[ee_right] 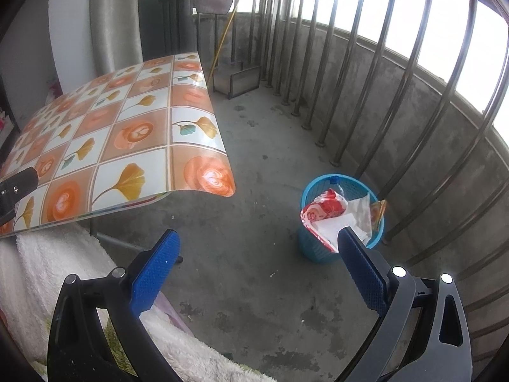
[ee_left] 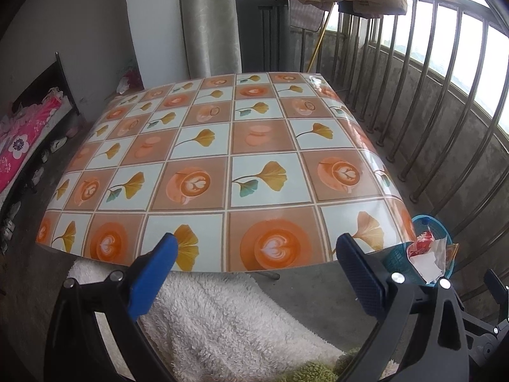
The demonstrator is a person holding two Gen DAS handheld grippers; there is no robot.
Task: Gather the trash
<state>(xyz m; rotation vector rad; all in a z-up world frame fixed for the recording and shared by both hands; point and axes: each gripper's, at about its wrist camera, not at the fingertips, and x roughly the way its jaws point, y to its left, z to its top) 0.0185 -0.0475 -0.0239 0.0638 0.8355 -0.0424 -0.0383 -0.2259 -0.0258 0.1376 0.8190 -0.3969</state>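
Both tools are spread and hold nothing: left tool (ee_left: 254, 254) over the bench (ee_left: 206, 146), right tool (ee_right: 257, 251) over the concrete floor (ee_right: 254, 286). Trash (ee_right: 331, 213) sits in the blue basket (ee_right: 318, 248) by the railing (ee_right: 397, 102), below the bench corner. Collection looks finished, since no loose trash shows on bench or floor.

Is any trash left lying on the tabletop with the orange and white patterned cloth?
No. The patterned tabletop shows only its printed cloth, while the wrappers and paper sit in the blue plastic mesh basket on the floor.

Blue mesh bin (ee_right: 321, 248) upright on floor by railing; red-white wrapper (ee_right: 321, 211), white paper (ee_right: 358, 211) crumpled inside, sticking out.
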